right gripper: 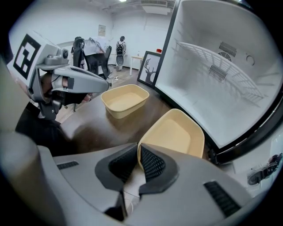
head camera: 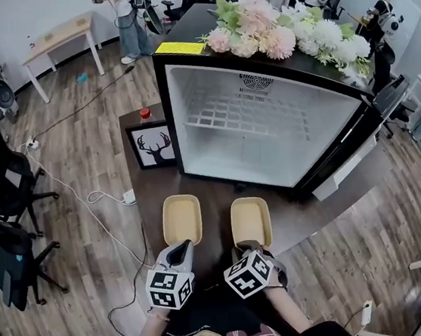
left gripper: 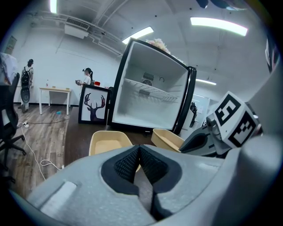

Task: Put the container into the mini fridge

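Two shallow beige containers lie side by side on the dark table point(head camera: 145, 180) before the open mini fridge point(head camera: 258, 119). My right gripper point(right gripper: 138, 152) is shut on the near rim of the right container point(right gripper: 177, 132), which tilts up toward the fridge point(right gripper: 216, 66). In the head view this gripper point(head camera: 249, 248) sits at that container's point(head camera: 250, 221) near edge. My left gripper point(left gripper: 138, 150) is shut with nothing between its pads, just short of the left container point(left gripper: 108, 141), point(head camera: 181, 219). The fridge is empty, with one wire shelf point(head camera: 219, 113).
A framed deer picture point(head camera: 152, 146) and a red-capped bottle point(head camera: 144, 113) stand left of the fridge. Flowers point(head camera: 286, 36) and a yellow note point(head camera: 179, 48) lie on its top. Its door point(head camera: 375, 147) hangs open at right. Office chairs point(head camera: 0, 189) and floor cables point(head camera: 101, 203) are at left.
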A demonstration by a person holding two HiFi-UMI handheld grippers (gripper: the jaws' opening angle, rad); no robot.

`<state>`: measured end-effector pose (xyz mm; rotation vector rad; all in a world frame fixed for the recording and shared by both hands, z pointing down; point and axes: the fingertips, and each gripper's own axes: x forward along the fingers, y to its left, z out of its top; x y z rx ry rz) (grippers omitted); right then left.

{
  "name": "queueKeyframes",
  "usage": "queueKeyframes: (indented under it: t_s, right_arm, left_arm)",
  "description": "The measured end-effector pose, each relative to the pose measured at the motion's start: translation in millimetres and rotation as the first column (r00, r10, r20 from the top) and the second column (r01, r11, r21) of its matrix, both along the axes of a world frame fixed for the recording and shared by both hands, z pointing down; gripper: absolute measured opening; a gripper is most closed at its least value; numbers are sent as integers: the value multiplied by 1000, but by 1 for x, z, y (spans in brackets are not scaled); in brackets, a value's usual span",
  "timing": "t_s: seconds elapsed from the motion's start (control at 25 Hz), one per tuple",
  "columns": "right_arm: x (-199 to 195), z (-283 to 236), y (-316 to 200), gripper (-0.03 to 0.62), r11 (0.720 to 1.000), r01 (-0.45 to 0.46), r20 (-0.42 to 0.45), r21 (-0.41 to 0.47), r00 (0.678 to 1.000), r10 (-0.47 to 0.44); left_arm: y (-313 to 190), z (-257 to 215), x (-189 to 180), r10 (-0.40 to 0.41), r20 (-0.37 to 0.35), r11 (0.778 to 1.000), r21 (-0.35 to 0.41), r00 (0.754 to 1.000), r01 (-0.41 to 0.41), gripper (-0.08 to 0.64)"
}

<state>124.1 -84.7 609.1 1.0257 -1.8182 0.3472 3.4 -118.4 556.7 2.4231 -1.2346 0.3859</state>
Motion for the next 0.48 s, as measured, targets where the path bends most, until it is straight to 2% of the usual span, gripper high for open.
queueKeyframes:
  t_s: [0.2, 0.36, 0.48]
  right_arm:
    - [9, -16, -9, 29, 1000, 21, -5, 8, 1000, -21]
    - [19, -28, -19, 29, 1000, 13, 1, -6, 1000, -13]
    - [27, -37, -32, 29, 1000, 10, -6, 15, 1000, -10]
  left_arm:
    - [2, 1, 4, 2, -7, 1000, -2, 1000, -2, 8]
    - [4, 3, 5, -3, 16, 1000, 2, 1000, 3, 8]
    - [7, 6, 4, -11, 27, 1000, -2, 1000, 11, 8]
